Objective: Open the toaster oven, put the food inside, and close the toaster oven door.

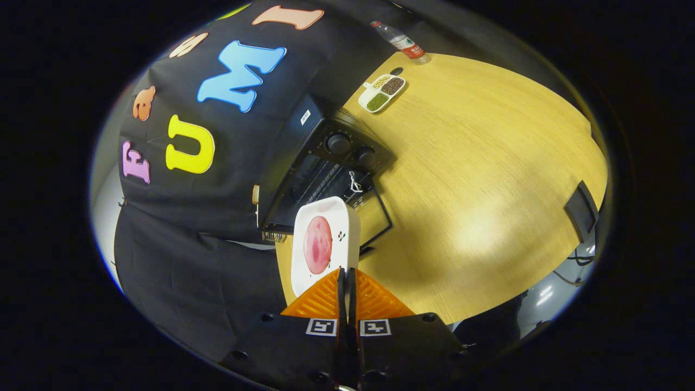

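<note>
Gripper [346,274] clamped on the near rim of the plate [321,245], both fingers pressing it, almost no gap between them. Plate is white, rectangular, seen tilted, with a round pink slice of food [317,244] on it.

Plate is held above the oven [326,174], just ahead of the fingers. Oven door [374,217] is down and open; the plate's far edge overlaps the oven opening, its near edge hangs over the door. Two knobs [352,149] on the oven's panel beyond the plate. A white string [355,183] sits at the door edge.

Oven stands at the table [478,174] edge against the black cloth wall [228,163]. Wooden top is wide and bare to the right of the oven, plenty of free room there.

Further back: a divided dish [384,92] of grains, well apart from the oven, and a bottle [400,41] lying near the far table edge. A dark flat object [581,209] at the right table edge, cables [578,266] below it.
</note>
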### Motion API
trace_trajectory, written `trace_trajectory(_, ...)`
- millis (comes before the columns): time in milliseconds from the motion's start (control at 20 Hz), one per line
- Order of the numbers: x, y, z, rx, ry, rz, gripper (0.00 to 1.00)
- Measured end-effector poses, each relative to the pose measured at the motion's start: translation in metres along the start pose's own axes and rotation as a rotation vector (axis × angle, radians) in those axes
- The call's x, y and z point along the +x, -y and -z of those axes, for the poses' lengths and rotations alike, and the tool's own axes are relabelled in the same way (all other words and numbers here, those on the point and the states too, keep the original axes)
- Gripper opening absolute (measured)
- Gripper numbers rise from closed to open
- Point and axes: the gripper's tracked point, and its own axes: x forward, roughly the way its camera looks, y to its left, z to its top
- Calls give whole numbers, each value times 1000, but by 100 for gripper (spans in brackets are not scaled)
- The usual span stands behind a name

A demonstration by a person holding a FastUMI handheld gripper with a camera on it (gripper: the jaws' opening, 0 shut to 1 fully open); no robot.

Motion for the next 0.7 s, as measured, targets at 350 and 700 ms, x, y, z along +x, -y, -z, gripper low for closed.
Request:
trace_trajectory(350,83,-20,-12,37,13,9,1)
trace_trajectory(700,159,-34,-31,134,72,5,2)
